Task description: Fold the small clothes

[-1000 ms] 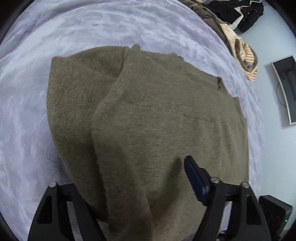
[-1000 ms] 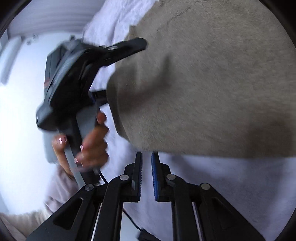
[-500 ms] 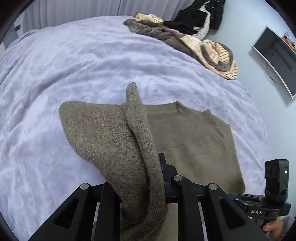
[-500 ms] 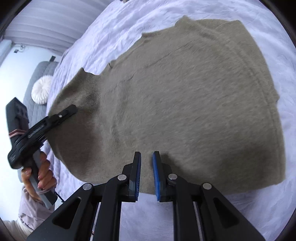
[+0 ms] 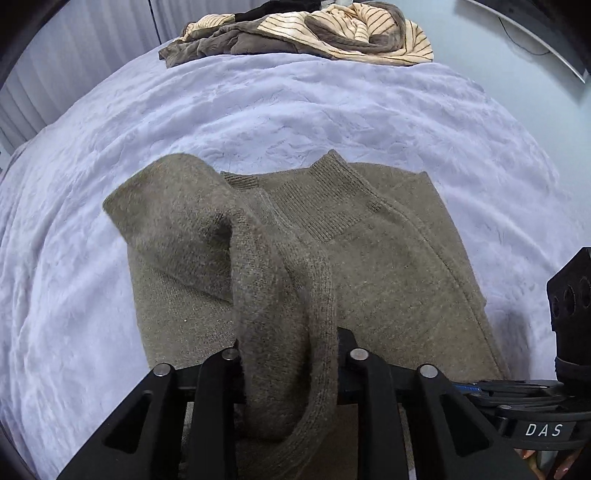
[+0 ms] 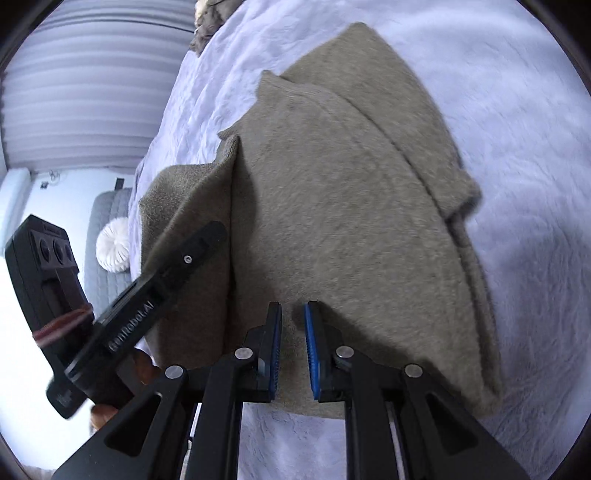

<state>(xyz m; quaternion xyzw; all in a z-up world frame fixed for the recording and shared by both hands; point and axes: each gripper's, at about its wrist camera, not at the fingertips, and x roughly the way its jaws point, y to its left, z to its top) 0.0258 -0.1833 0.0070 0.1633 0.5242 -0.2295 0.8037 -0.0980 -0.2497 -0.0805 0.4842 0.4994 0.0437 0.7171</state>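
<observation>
While the fold is only half laid: the olive-brown knitted sweater [image 5: 388, 258] lies flat on the pale lavender plush bed cover [image 5: 258, 110], one side lifted off it.
Left tongs: the left gripper [image 5: 288, 354] has a thick bunched fold of the sweater's edge between its black fingers; its jaws are opening, though the knit fills the gap and looks pinched.
Why held so: gripping the edge lets the raised flap arch over the sweater's body, so it can be carried across and laid down as a fold.
Right tongs: the right gripper [image 6: 292, 350] hangs just above the near hem with its blue-padded jaws nearly together and nothing between them; a narrow gap shows.
Why placed so: judged from its position, it waits near the hem to steady or smooth the cloth, not to grasp.
Sweater shape: ribbed collar toward the far side, right edge already turned in.
Elsewhere: a heap of striped cream and brown unfolded clothes [image 5: 314, 33] sits at the far edge of the bed, well apart.
Risk: a loosening grip may drop the flap crooked.
</observation>
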